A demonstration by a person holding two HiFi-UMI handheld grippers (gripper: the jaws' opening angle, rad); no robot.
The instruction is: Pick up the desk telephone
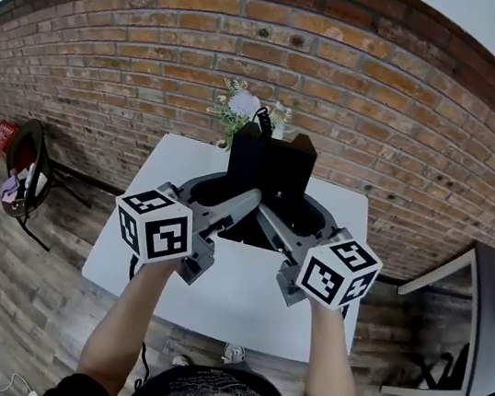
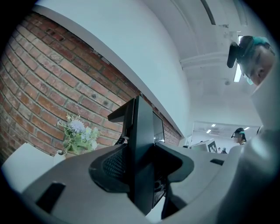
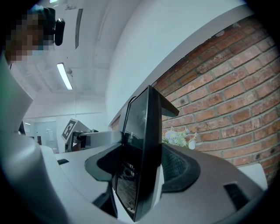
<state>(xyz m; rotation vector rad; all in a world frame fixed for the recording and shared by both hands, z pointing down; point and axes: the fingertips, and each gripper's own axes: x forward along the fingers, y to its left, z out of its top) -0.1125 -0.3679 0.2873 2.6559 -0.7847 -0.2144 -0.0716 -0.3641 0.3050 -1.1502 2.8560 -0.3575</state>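
Observation:
The black desk telephone [image 1: 269,170] stands on edge over the white table [image 1: 241,299], gripped from both sides. My left gripper [image 1: 239,191] is shut on its left side and my right gripper [image 1: 291,207] on its right side. In the left gripper view the phone's thin dark body [image 2: 141,148] runs upright between the two grey jaws, with my left gripper [image 2: 142,165] pressing on it. The right gripper view shows the same phone [image 3: 146,144] clamped in my right gripper [image 3: 142,168], its glossy face turned left. A coiled cord [image 1: 264,121] shows at the phone's top.
A small vase of flowers [image 1: 243,108] stands at the table's far edge against the brick wall [image 1: 384,102]. A chair with red items [image 1: 24,168] is on the left, and another desk [image 1: 475,317] on the right. People stand far off in the room behind.

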